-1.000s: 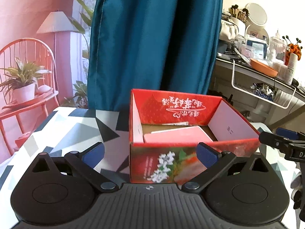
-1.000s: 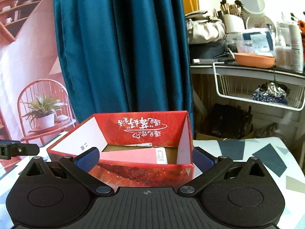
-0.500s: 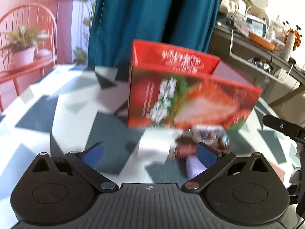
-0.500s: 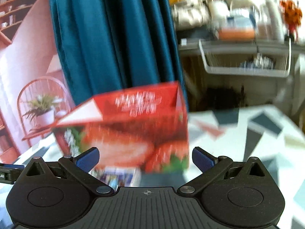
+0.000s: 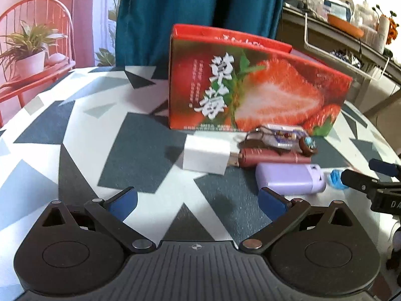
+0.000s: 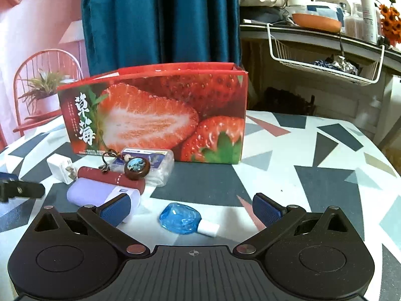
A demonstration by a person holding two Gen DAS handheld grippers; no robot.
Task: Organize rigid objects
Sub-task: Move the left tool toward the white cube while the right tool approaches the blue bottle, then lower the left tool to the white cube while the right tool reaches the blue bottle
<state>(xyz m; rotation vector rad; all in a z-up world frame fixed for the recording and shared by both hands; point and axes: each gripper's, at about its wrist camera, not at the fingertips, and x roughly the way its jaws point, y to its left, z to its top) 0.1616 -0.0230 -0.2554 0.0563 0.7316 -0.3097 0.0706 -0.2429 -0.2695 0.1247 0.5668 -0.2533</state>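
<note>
Patterned worktop [image 6: 313, 180] clutter is faced by both wide-open, empty hand-held grippers, left [image 5: 198, 198] and right [image 6: 191, 207]; the blue bottle [image 6: 181, 218] is best centred between the right one's pads.

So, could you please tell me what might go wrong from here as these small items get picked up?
1. The red tube, purple power bank and clear case lie packed together; closing on one may drag its neighbours.
2. The round pendant rests on top and could roll off.
3. The blue bottle looks smooth and rounded, so it may squirt out of the open right gripper.
</note>
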